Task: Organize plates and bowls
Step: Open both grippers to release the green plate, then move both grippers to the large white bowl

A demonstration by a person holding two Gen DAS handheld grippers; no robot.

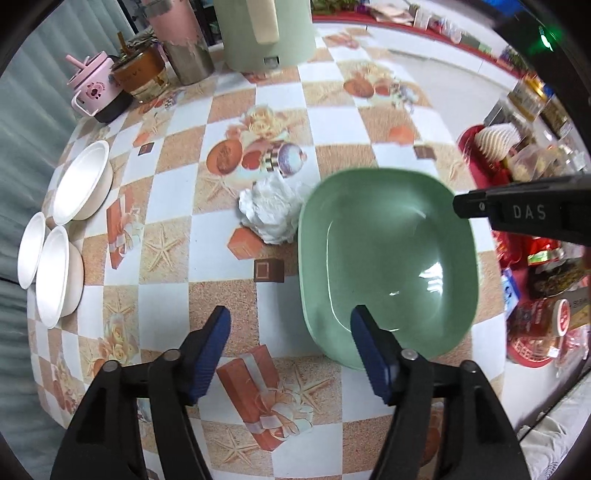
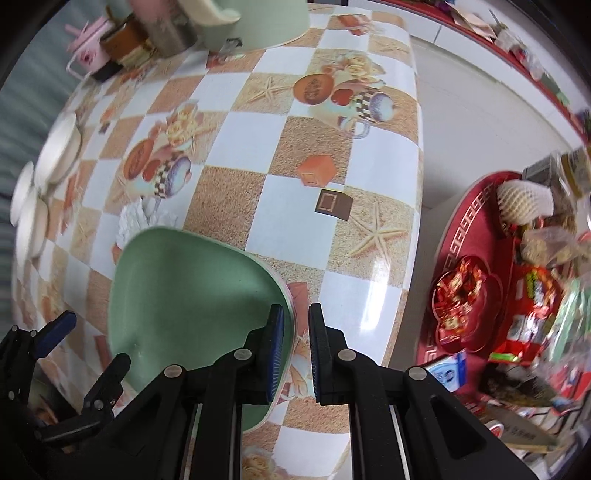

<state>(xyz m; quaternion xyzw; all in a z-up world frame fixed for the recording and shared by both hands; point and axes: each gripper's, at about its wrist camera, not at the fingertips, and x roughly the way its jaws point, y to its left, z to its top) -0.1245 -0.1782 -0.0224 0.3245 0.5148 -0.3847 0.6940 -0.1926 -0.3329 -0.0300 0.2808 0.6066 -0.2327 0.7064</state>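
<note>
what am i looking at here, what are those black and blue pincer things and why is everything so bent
Those are two hand-held claws, each carrying a fisheye camera that looks along its fingers, which bends the picture. One picture is from the left claw, whose jaws stand open above the checked tablecloth. The other is from the right claw, closed on the rim of the green plate. Also on the table: three white bowls, a crumpled tissue, cups and a green kettle.
</note>
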